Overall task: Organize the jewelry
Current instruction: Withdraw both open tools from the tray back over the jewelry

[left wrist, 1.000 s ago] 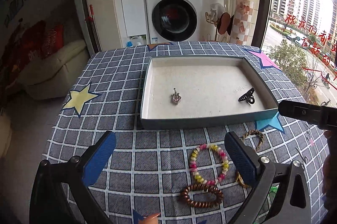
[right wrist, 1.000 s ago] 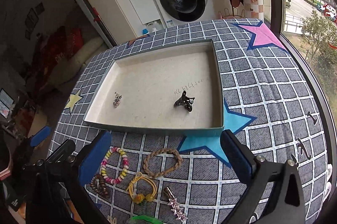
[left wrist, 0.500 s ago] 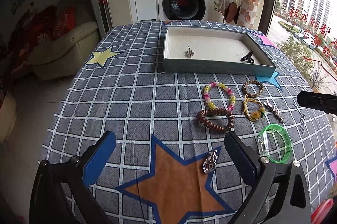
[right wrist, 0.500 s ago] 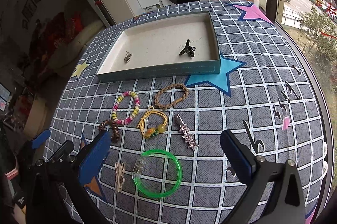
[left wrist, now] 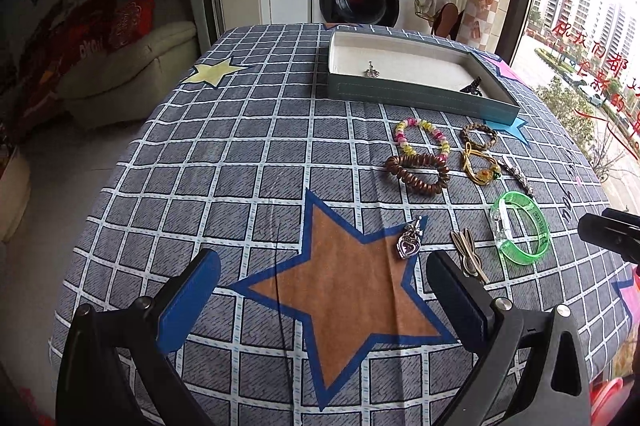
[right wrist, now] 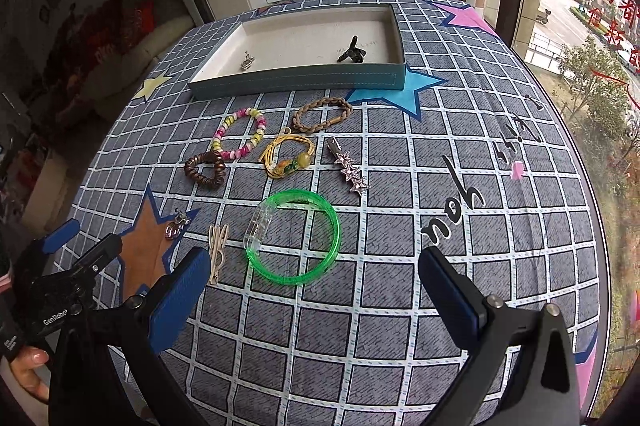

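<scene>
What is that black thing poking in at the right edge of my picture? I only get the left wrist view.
Observer: That is the right gripper. Its own camera shows its blue fingers wide apart, holding nothing.
Operator: And the dark bit peeking over the box wall?
Observer: A black claw clip, in full view from the right wrist, lying on the floor of the box near its right wall.
Operator: The thin silvery stick near the green ring?
Observer: A hair clip with a row of glittery stars on it, lying just beyond the green bangle and not touching it.
</scene>
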